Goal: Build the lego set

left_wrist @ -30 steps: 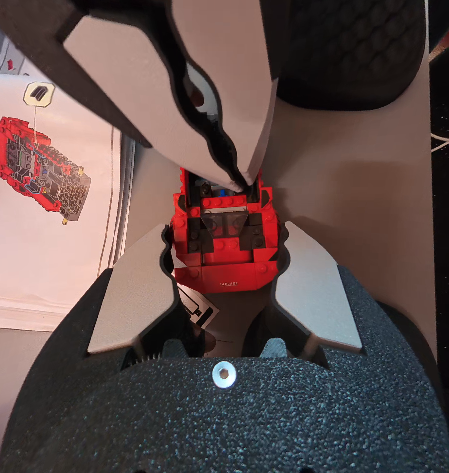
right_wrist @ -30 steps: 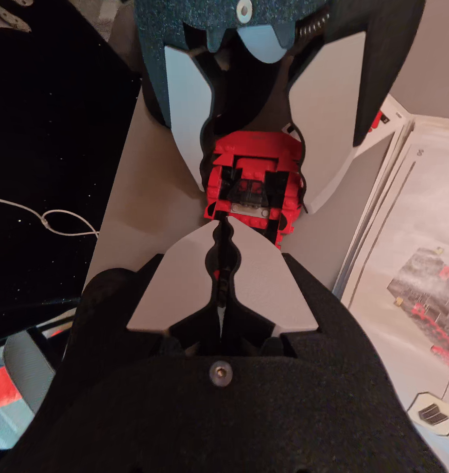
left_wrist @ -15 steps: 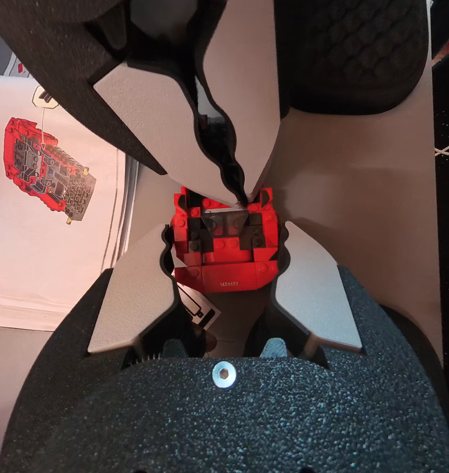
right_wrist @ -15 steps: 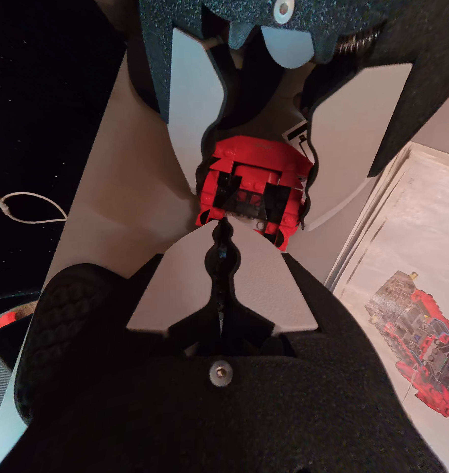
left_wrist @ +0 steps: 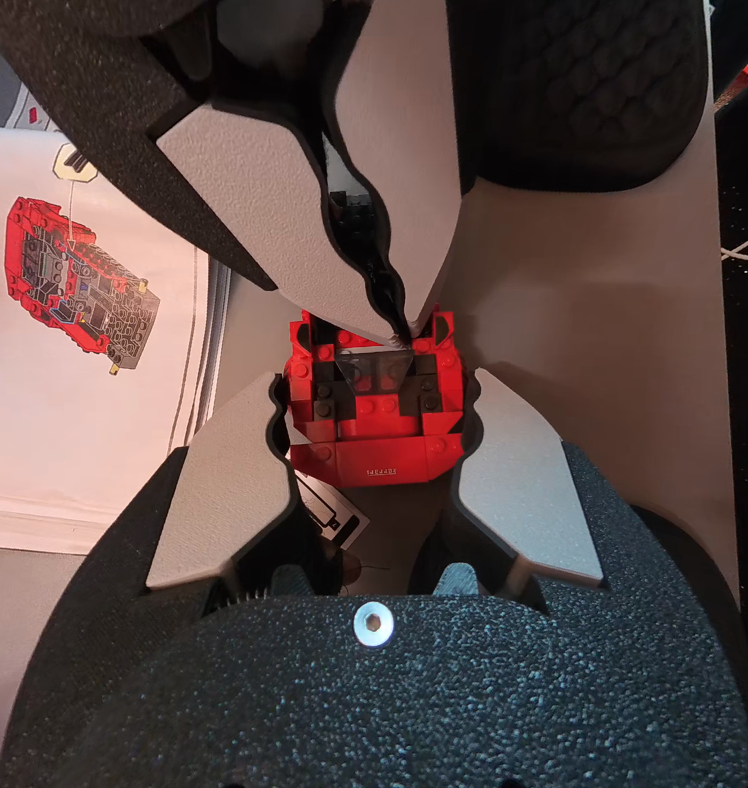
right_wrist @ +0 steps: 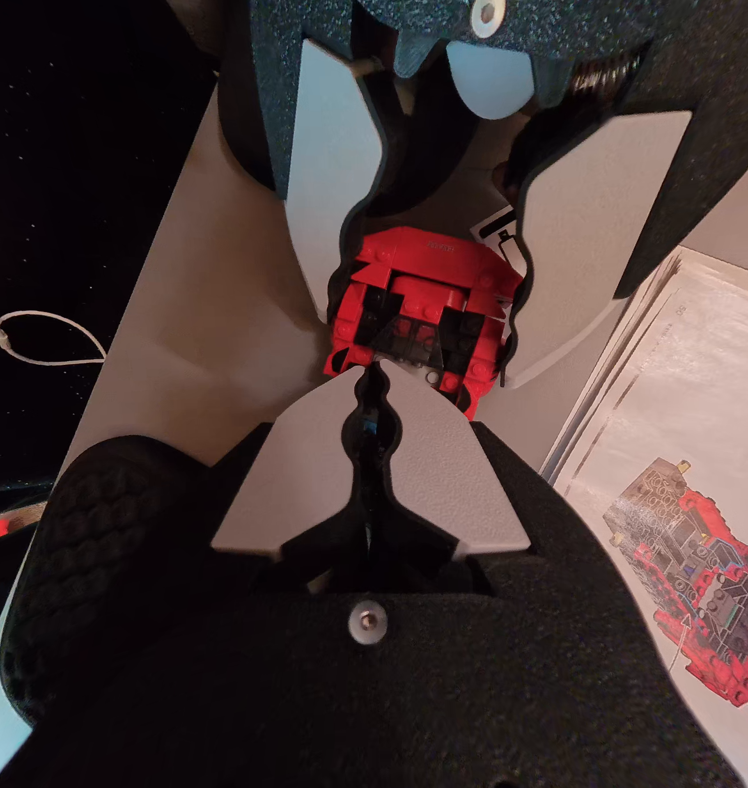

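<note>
Broadly, a pale beige desk [left_wrist: 577,324] carries everything; its right edge in the left wrist view meets a black speckled surface [left_wrist: 747,383] with a thin white cord [left_wrist: 743,249] on it.

An open instruction booklet with a printed red car diagram [left_wrist: 78,341] lies flat near the desk's left side in the left wrist view, just beside the model.

The left gripper [left_wrist: 374,409], black-bodied with grey fingers, has its claw at middling width, clamped on the sides of a partly built red and black brick car [left_wrist: 376,409]. Both finger [left_wrist: 240,460] edges touch the model's flanks. The car sits on the desk, well in from the edges, smooth red end toward the left gripper's body.

The right gripper [right_wrist: 374,371], same build, comes from the opposite side. Its claw is pressed nearly closed, only a wavy dark slit between the fingers [right_wrist: 440,460]. Something dark sits in that slit; whether a piece is pinched there cannot be told. The tips rest at the far end of the car, just beside a smoky transparent wedge piece [left_wrist: 374,369] seated on top of the model.

A small white card with black markings [left_wrist: 334,516] lies on the desk, partly under the car's near end.
</note>
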### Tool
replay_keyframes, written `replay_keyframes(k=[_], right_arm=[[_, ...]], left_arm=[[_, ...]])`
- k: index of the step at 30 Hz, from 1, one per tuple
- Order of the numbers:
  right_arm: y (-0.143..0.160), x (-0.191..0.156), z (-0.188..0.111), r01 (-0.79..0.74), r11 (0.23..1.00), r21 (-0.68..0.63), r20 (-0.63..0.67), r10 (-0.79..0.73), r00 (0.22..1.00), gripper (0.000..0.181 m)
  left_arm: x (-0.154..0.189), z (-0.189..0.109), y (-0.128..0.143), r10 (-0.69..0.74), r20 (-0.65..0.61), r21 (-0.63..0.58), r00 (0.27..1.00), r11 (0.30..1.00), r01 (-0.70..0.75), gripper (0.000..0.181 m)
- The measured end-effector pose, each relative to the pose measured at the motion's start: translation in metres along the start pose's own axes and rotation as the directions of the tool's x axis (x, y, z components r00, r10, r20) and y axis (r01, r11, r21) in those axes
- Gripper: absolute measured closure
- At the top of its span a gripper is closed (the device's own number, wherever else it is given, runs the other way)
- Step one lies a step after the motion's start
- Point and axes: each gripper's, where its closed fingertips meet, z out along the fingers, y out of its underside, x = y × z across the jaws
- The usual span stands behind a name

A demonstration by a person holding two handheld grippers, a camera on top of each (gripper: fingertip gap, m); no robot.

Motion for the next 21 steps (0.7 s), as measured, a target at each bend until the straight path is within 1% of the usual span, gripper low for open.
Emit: replay_keyframes(k=[1,4,6,8,10,13,16,18,21], right_arm=[[0.0,0.0,0.0,0.004,1.0,0.005,-0.003,-0.004,1.0,0.181],[0.0,0.001,0.0,0.01,1.0,0.01,-0.009,-0.01,1.0,0.181],[0.003,0.004,-0.002,0.017,1.0,-0.022,-0.029,-0.018,0.999,0.181],[0.003,0.006,-0.006,-0.001,1.0,-0.009,-0.025,0.001,1.0,0.181],[0.002,0.003,-0.009,-0.026,0.999,0.018,0.011,0.026,1.0,0.181],[0.003,-0.007,-0.009,-0.066,0.997,0.041,0.103,0.062,0.993,0.181],[0.001,-0.011,-0.01,-0.12,0.991,0.057,0.146,0.11,0.983,0.181],[0.0,-0.012,-0.011,-0.162,0.985,0.058,0.149,0.152,0.977,0.175],[0.0,-0.014,-0.011,-0.169,0.984,0.048,0.083,0.165,0.983,0.164]], left_arm=[[0.0,0.0,0.0,0.001,0.0,0.0,1.0,1.0,-0.001,0.101],[0.0,0.0,0.0,0.0,0.0,0.001,1.0,1.0,0.0,0.101],[-0.001,0.0,0.0,0.0,0.007,-0.001,1.0,1.0,0.0,0.101],[-0.002,-0.001,0.001,0.005,0.008,0.0,1.0,1.0,-0.005,0.101],[-0.001,-0.001,0.001,0.01,0.01,-0.002,1.0,1.0,-0.01,0.101],[-0.001,-0.001,0.001,0.005,0.008,-0.001,1.0,1.0,-0.005,0.101],[-0.001,-0.001,0.001,-0.001,0.006,0.001,1.0,1.0,0.001,0.101],[-0.001,-0.001,0.001,-0.009,0.005,0.003,1.0,1.0,0.009,0.101],[-0.001,-0.001,0.001,-0.023,0.005,0.004,1.0,1.0,0.023,0.101]])
